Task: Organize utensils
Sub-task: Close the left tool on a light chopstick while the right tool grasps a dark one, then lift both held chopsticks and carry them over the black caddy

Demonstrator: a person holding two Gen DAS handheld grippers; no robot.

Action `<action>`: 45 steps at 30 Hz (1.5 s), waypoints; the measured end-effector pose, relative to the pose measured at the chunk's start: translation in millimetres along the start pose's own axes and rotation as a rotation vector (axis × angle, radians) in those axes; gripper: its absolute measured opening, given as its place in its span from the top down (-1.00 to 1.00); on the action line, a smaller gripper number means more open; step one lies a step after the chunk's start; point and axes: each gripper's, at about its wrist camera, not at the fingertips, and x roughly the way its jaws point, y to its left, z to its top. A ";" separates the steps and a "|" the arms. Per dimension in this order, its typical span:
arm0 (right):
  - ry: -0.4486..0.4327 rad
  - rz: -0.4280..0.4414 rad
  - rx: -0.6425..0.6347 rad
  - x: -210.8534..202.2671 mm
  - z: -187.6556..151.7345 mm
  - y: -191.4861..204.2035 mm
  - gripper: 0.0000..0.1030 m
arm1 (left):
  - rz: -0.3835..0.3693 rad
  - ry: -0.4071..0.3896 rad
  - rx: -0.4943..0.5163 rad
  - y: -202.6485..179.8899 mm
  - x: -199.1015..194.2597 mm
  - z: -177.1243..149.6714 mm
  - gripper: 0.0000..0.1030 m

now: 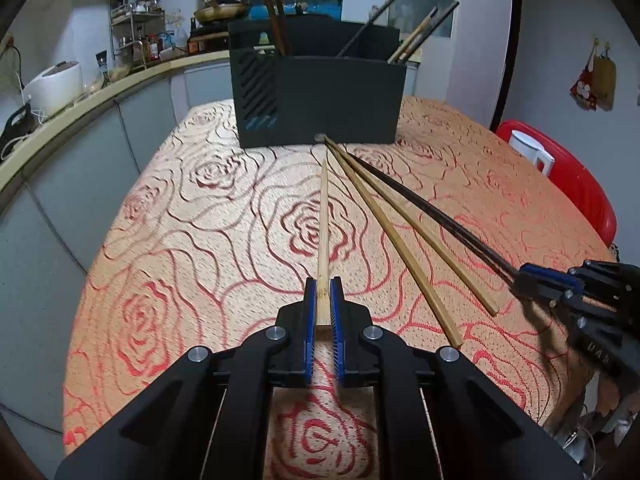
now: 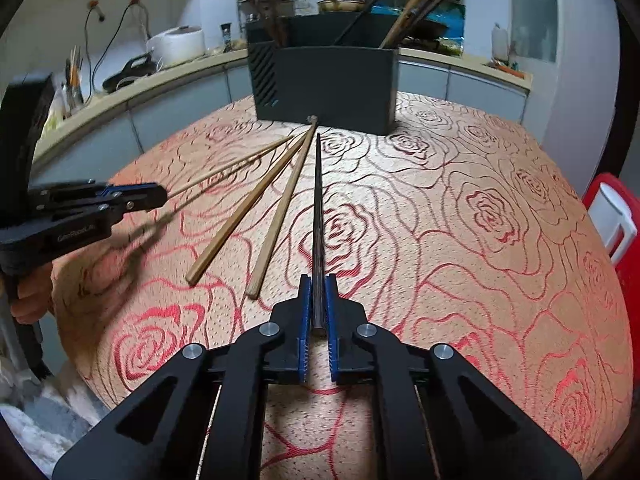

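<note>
Already several chopsticks stand in the black holder (image 1: pixel 320 100) at twelve o'clock; left tongs (image 1: pixel 323 304) clamp a bamboo chopstick (image 1: pixel 323 220), right tongs (image 2: pixel 317 300) a dark chopstick (image 2: pixel 318 208); two loose chopsticks (image 1: pixel 400 240) remain on the surface (image 1: pixel 180 240).

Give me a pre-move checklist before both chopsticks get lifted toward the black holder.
1. Left tongs closed on the light bamboo chopstick: ok, pads hug its near end.
2. Right tongs closed on the dark chopstick: ok, gripped close to its end.
3. Grip firm enough to lift: cannot tell.
4. The two loose bamboo chopsticks lying between the held ones: not ok, all four tips bunch together by the holder, so a lift may drag them.
5. Black holder upright on the rose tablecloth: ok.
6. Free room in the holder: cannot tell; chopsticks already stand in it and its inside is hidden.
</note>
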 end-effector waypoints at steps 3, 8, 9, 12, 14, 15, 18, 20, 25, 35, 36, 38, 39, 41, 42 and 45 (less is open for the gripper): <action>-0.030 0.014 0.045 -11.7 8.3 -11.8 0.85 | 0.015 -0.024 0.007 5.0 -10.9 6.9 0.87; -0.096 0.028 0.089 -35.2 25.0 -26.4 0.85 | 0.038 -0.082 0.034 13.0 -36.0 24.0 0.87; -0.110 0.029 0.090 -39.7 29.3 -28.4 0.85 | 0.041 -0.091 0.041 13.7 -39.7 27.2 0.87; -0.158 0.022 0.080 -54.3 44.1 -32.1 0.85 | 0.057 -0.133 0.073 13.4 -54.3 38.3 0.94; -0.194 0.024 0.073 -63.7 54.9 -34.8 0.85 | 0.067 -0.165 0.093 13.1 -64.4 47.6 0.99; -0.212 0.026 0.070 -68.1 60.2 -35.8 0.85 | 0.068 -0.176 0.097 13.3 -67.5 50.9 0.99; -0.257 0.033 0.069 -78.0 76.0 -39.6 0.85 | 0.071 -0.215 0.103 15.3 -77.3 64.0 0.99; -0.277 0.037 0.068 -81.4 83.9 -41.3 0.85 | 0.061 -0.230 0.097 18.4 -79.4 73.1 0.99; -0.293 0.037 0.067 -82.1 94.8 -43.1 0.85 | 0.035 -0.198 0.042 28.6 -72.0 77.2 0.99; -0.295 0.047 0.071 -80.4 94.9 -43.3 0.85 | -0.013 -0.092 0.031 13.4 -52.0 34.2 0.89; -0.295 0.047 0.073 -79.9 95.4 -43.7 0.85 | -0.022 -0.080 0.035 9.4 -48.8 28.9 0.74; -0.295 0.048 0.073 -79.6 95.8 -43.6 0.85 | -0.045 -0.054 0.050 -0.9 -42.3 15.2 0.41; -0.295 0.049 0.074 -79.7 95.9 -43.7 0.85 | -0.053 -0.043 0.056 -5.4 -39.3 9.9 0.19; -0.295 0.052 0.078 -79.5 95.0 -43.9 0.85 | -0.077 -0.017 0.068 -14.5 -33.9 -2.5 0.15; -0.295 0.054 0.081 -79.2 94.6 -44.3 0.85 | -0.088 0.000 0.077 -19.8 -30.5 -8.2 0.15; -0.296 0.057 0.089 -79.7 92.7 -45.6 0.85 | -0.100 0.024 0.073 -27.7 -24.4 -17.0 0.15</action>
